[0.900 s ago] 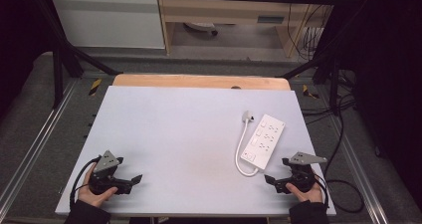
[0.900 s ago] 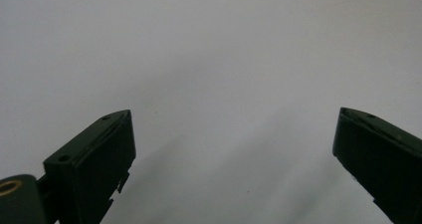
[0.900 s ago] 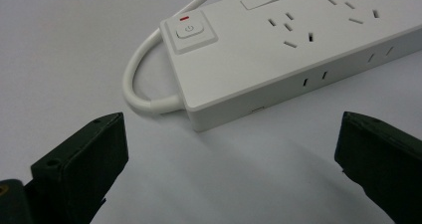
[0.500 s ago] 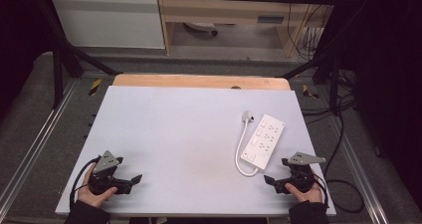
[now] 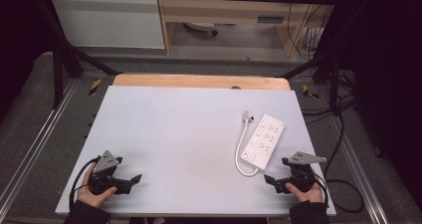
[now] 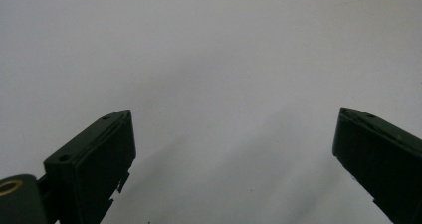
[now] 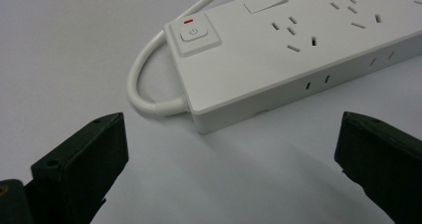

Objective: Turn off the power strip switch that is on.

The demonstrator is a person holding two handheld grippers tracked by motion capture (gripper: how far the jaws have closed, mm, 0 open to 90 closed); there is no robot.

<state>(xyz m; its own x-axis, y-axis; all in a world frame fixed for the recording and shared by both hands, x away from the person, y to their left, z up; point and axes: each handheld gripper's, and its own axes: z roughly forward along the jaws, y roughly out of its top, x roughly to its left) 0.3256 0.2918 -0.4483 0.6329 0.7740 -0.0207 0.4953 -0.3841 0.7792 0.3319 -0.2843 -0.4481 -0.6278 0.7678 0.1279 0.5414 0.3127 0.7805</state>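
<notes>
White power strip [image 7: 308, 50] just ahead of the right gripper [image 7: 231, 159], both grippers' jaws spread, empty; left gripper [image 6: 231, 154] over bare table [image 5: 189, 129]; grasp likely pending, needing forward reach.

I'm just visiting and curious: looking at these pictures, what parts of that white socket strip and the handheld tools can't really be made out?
- Power strip: its far end is cut off by the right gripper view's top and right edges.
- Plug: too small in the high view to count its pins.
- Power button: whether it is switched on cannot be told.
- Left gripper and right gripper: jaw bases cut off by the bottom edges.
</notes>
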